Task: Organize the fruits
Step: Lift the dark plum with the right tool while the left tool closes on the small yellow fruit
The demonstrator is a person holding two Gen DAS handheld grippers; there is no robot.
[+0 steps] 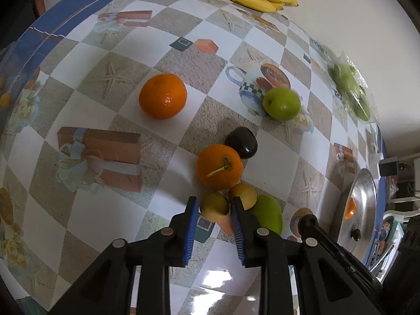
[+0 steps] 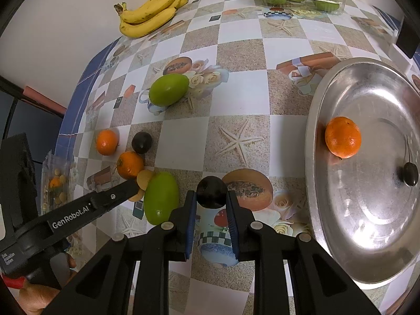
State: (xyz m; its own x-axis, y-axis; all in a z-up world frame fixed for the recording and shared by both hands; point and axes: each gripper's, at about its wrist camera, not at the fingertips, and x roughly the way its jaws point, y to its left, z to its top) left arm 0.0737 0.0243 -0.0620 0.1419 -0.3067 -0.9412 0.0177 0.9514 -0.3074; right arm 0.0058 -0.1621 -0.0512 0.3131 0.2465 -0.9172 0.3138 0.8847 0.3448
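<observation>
The left gripper (image 1: pixel 213 204) fingers clamp a small yellow fruit (image 1: pixel 214 206); the right gripper (image 2: pixel 212 197) fingers clamp a dark plum (image 2: pixel 212 192). At three o'clock, the steel tray (image 2: pixel 341 249) crowds the table (image 2: pixel 236 52) edge; bare table lies at twelve o'clock.

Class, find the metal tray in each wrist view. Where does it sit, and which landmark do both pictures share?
Left wrist view: metal tray is a thin sliver at the right edge.
Right wrist view: metal tray fills the right side.
Shared landmark: the orange lying in it.
</observation>
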